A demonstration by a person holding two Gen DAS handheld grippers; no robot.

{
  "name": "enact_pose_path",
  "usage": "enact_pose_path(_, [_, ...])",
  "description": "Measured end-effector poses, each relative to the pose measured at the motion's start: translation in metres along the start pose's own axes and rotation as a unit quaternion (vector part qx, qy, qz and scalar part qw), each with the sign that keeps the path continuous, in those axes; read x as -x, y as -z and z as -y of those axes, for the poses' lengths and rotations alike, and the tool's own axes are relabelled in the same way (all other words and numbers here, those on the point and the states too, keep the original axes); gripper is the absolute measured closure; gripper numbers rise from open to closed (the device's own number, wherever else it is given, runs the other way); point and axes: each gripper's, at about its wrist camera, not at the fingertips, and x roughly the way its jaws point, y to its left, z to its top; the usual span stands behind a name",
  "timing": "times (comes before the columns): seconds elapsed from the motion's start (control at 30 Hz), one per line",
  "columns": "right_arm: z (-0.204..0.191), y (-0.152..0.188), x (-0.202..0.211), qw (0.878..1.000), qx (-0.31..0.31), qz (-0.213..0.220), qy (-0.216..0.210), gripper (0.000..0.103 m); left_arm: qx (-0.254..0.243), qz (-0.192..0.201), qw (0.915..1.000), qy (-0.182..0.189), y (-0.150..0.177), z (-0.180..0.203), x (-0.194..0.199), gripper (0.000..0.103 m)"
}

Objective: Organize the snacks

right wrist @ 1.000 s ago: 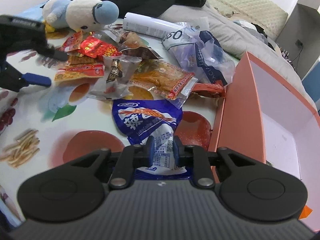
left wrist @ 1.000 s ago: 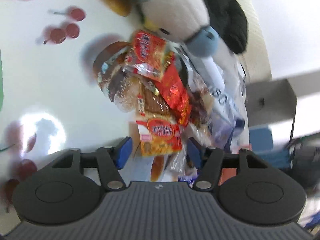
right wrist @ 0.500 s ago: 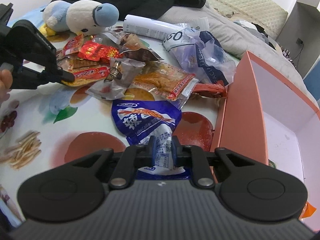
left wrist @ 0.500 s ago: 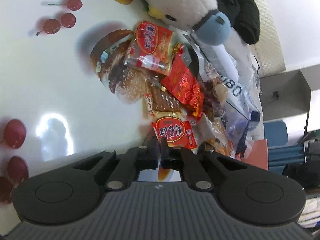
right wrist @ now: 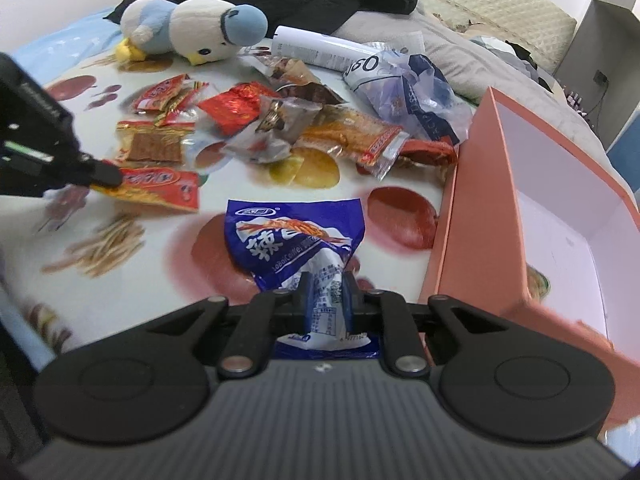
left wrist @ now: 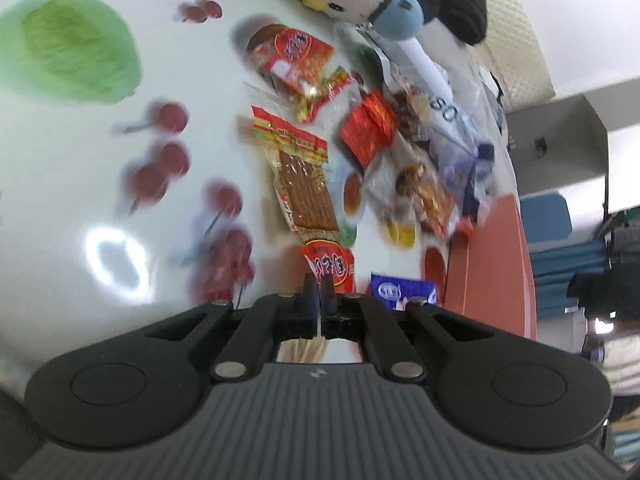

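Right gripper (right wrist: 326,294) jaws clamp blue snack packet (right wrist: 296,244) — orange box (right wrist: 476,216) just beside, rightward. Left gripper (left wrist: 319,294) jaws pinch red snack packet (right wrist: 160,186), farther from the box.

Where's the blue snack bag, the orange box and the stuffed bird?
blue snack bag (right wrist: 294,240), right wrist view, on its printed front.
orange box (right wrist: 476,216), right wrist view, on its near outer wall.
stuffed bird (right wrist: 200,20), right wrist view, on its white body.

Each claw (left wrist: 319,294) is matte black, with ribbed grey housing, silver rivets and blue-padded fingertips (right wrist: 307,294).
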Motion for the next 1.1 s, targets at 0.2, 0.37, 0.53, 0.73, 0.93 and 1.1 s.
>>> enact_pose_path(0.2, [-0.009,0.017,0.021,1.0,-0.006,-0.004,0.0,0.085,-0.033,-0.025,0.9992,0.0,0.032,-0.006,0.035,0.102])
enact_pose_path(0.37, [-0.017,0.025,0.036,1.0,-0.018,-0.01,-0.01,0.085,-0.059,-0.047,0.9971,-0.009,0.046,-0.012,0.054,0.102])
enact_pose_path(0.53, [-0.023,0.03,0.042,0.999,-0.024,-0.016,-0.024,0.083,-0.07,-0.041,0.9959,-0.04,0.046,-0.018,0.062,0.101])
enact_pose_path(0.73, [-0.017,0.028,0.045,0.995,-0.057,-0.016,-0.075,0.045,-0.092,0.009,0.9919,-0.087,0.057,-0.009,0.079,0.028])
enact_pose_path(0.93, [-0.019,0.03,0.045,0.995,-0.029,0.002,-0.094,0.024,-0.142,0.047,0.9811,-0.123,0.068,0.012,0.08,0.017])
enact_pose_path(1.1, [-0.012,0.037,0.041,0.996,-0.052,0.008,-0.079,0.024,-0.211,0.053,0.9659,-0.141,0.068,0.031,0.065,0.015])
